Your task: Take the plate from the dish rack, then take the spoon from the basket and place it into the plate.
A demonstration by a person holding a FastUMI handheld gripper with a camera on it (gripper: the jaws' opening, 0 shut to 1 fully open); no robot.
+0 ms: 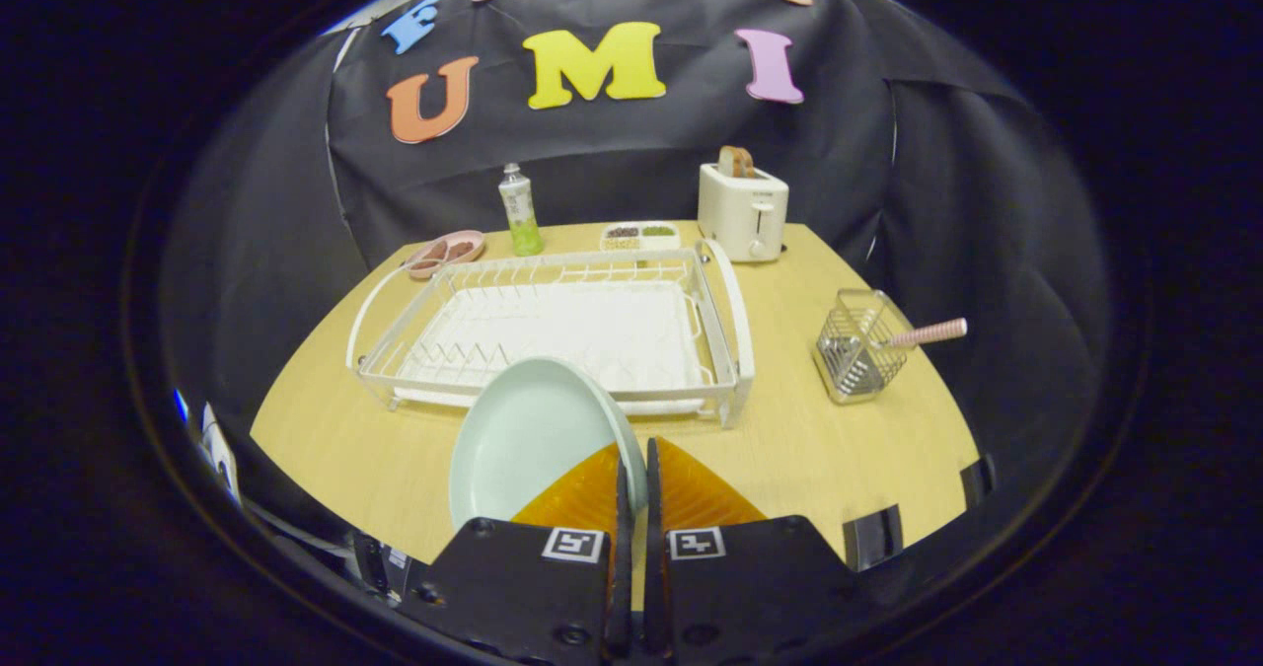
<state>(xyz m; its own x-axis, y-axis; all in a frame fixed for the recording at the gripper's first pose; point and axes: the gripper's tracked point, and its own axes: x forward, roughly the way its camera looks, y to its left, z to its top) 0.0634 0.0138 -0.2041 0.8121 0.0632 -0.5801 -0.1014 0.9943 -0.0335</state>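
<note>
In the gripper view, the jaws of the gripper (636, 469) were closed tight on the rim of the pale green plate (528, 439). Both fingers pressed on the plate's edge, with only a thin slit between them. The plate stood tilted up on its side, held in front of the near edge of the white dish rack (553, 326). It was outside the rack, above the wooden table (789, 449).

The dish rack sat in the middle of the table, beyond the fingers. Its wire slots held nothing.

Off to the right of the rack stood a small wire basket (854, 358). The spoon (928, 333) was in it, and its pink handle stuck out over the basket's rim.

At the far side of the table stood a white toaster (742, 212) with bread in its slot. Near it were a small tray of snacks (639, 236), a green bottle (519, 212), and a pink dish (446, 251).
</note>
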